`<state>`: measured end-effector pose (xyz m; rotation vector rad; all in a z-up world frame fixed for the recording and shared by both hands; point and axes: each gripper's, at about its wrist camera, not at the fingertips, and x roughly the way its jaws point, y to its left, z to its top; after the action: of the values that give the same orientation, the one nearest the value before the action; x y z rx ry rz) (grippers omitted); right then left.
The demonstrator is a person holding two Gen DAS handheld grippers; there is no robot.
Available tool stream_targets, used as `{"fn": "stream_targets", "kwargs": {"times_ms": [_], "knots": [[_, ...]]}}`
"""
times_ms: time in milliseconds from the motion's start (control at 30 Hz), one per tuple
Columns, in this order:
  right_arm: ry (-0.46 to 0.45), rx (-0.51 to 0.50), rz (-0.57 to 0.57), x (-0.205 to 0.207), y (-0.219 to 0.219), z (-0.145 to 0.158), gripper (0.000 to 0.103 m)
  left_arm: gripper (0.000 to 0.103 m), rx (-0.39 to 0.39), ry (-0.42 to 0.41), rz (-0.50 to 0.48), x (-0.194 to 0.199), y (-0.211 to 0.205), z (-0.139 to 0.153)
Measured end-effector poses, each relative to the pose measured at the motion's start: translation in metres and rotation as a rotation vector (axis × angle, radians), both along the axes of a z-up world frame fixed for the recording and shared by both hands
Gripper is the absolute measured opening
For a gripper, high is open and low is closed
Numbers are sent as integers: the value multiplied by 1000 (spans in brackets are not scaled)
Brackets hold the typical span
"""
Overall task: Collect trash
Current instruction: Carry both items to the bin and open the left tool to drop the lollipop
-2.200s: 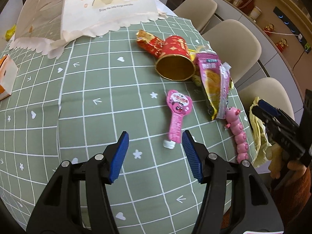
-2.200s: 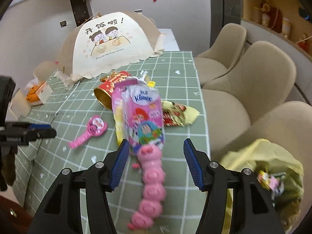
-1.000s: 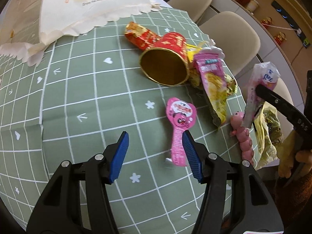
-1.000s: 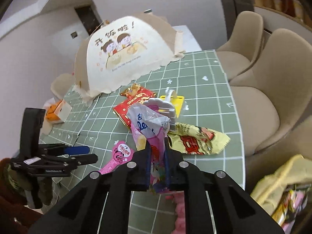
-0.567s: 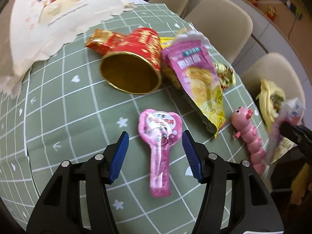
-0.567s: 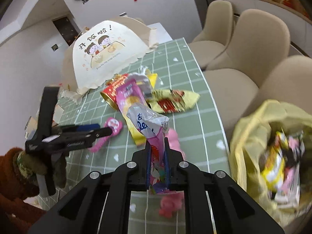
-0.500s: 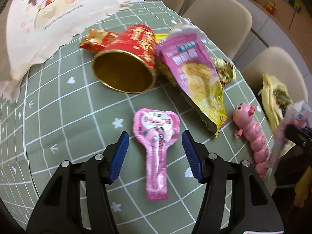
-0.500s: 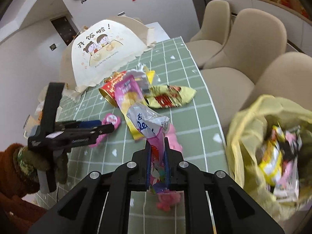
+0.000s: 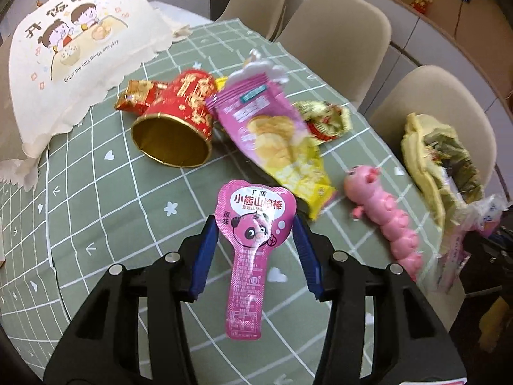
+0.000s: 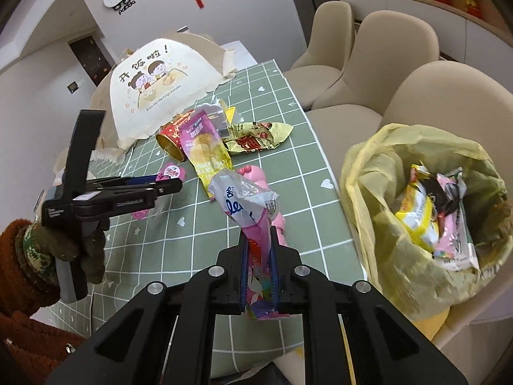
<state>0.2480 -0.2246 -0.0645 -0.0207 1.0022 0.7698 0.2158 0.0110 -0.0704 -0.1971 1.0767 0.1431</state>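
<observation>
Left gripper (image 9: 255, 261) spread around the pink lollipop wrapper (image 9: 251, 237) lying flat on the table (image 9: 96, 218)

Right gripper (image 10: 259, 271) pinches a crumpled tissue pack (image 10: 248, 211) beside the trash bag (image 10: 378, 192); both look light, thin, slippery; take the wrapper's narrow stem.

Left gripper (image 9: 255, 256) seen with jaws apart astride pink panda wrapper (image 9: 251, 240). Red cup (image 9: 179, 128) tipped mid-table (image 9: 96, 192); pink caterpillar toy (image 9: 384, 215) at right edge.
</observation>
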Motion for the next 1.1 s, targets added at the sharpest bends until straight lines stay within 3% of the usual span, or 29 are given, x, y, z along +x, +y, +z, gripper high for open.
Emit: {"fn": "stream_targets", "kwargs": {"times_ms": [267,400,700,867,1100], "knots": [[-89,0,7,-5,-19,35,12,45,-34,-124,-3,-11,-20,53],[-188,6,3,-3,-32,70,12,46,-43,-215,-27,-7,-40,90],[-370,9,-24,11,-79,136,12,46,-84,-421,-132,12,-112,171],[-404,-3,-65,20,-119,142,12,46,-98,-447,-181,23,-156,176],[-403,9,-150,32,-182,138,12,46,-138,-383,-215,49,-206,154]]}}
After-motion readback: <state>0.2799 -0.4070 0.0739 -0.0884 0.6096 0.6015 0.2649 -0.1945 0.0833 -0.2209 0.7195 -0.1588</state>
